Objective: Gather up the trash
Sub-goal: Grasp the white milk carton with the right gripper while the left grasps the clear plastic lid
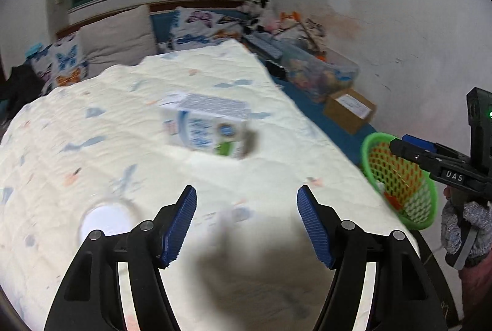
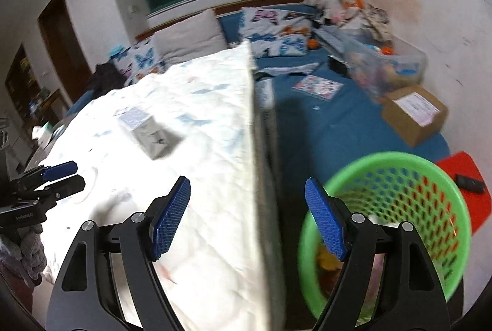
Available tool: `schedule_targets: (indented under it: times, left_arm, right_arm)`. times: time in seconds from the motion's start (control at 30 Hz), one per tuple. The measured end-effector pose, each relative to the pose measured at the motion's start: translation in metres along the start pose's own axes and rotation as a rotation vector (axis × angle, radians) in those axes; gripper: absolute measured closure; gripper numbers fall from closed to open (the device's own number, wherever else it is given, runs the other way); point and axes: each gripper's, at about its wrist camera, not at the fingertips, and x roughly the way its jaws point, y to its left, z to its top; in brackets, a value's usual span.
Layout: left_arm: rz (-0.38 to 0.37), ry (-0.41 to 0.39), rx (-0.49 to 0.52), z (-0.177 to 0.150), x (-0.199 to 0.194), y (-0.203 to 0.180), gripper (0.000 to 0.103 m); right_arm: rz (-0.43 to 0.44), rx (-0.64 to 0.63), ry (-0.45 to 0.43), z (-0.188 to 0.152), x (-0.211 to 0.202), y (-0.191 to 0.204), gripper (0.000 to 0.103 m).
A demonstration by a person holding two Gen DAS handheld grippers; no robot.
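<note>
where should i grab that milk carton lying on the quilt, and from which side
Grip the carton across its two long flat faces, near the middle of its body, coming down from above. It lies on its side on the soft quilt, so the top and sides are clear while the underside is pressed into the fabric. The left hand-held gripper is open and nearest, so probably best placed.

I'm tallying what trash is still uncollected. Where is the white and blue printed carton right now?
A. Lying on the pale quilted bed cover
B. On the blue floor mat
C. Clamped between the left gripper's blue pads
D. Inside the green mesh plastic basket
A: the white and blue printed carton lies on the pale quilted bed cover, ahead of the open, empty left gripper and outside the green mesh plastic basket.
</note>
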Motion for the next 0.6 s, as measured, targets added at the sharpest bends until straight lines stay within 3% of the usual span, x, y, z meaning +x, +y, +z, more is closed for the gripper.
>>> schedule_targets:
  times: [0.37, 0.6]
  left_arm:
    - [0.118, 0.010, -0.152, -0.029, -0.021, 0.079, 0.028]
    - [0.158, 0.051, -0.172, -0.042, -0.021, 0.107, 0.021]
  right_arm:
    - [0.116, -0.207, 0.039, 0.033, 0.048, 0.078, 0.026]
    - [0.145, -0.343, 0.089, 0.062, 0.094, 0.123, 0.026]
